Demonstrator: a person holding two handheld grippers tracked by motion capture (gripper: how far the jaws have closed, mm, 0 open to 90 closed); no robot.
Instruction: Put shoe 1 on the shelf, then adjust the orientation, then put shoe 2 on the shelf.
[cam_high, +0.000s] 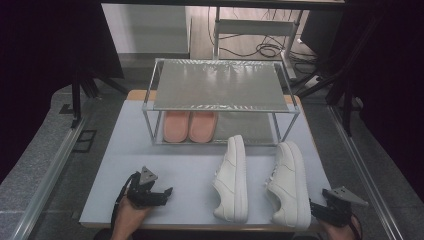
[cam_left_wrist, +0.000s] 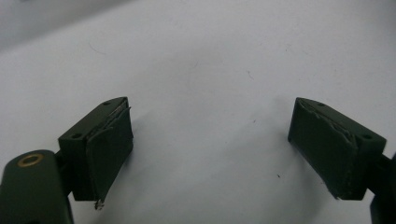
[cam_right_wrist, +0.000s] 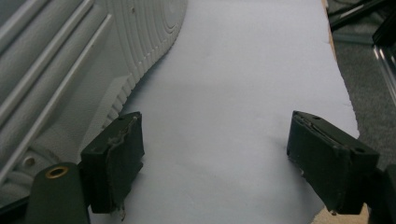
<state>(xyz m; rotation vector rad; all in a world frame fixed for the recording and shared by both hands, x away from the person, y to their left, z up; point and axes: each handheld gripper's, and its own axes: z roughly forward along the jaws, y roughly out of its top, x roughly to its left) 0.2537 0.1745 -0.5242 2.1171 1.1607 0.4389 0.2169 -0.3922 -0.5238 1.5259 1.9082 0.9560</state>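
Two white sneakers (cam_high: 260, 182) lie on their sides on the counter (cam_high: 185, 170) before a metal shoe rack (cam_high: 220, 90), whose top shelf half hides pink slippers (cam_high: 190, 126). Left gripper (cam_high: 159, 194) and right gripper (cam_high: 316, 209), partly cut off at the bottom edge, rest with jaws wide apart, holding nothing.

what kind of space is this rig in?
Probably a lab data-collection station, not a home: black curtains enclose the white-topped table, loose cables trail on the floor behind, and a small metal two-tier shoe rack stands as a prop.
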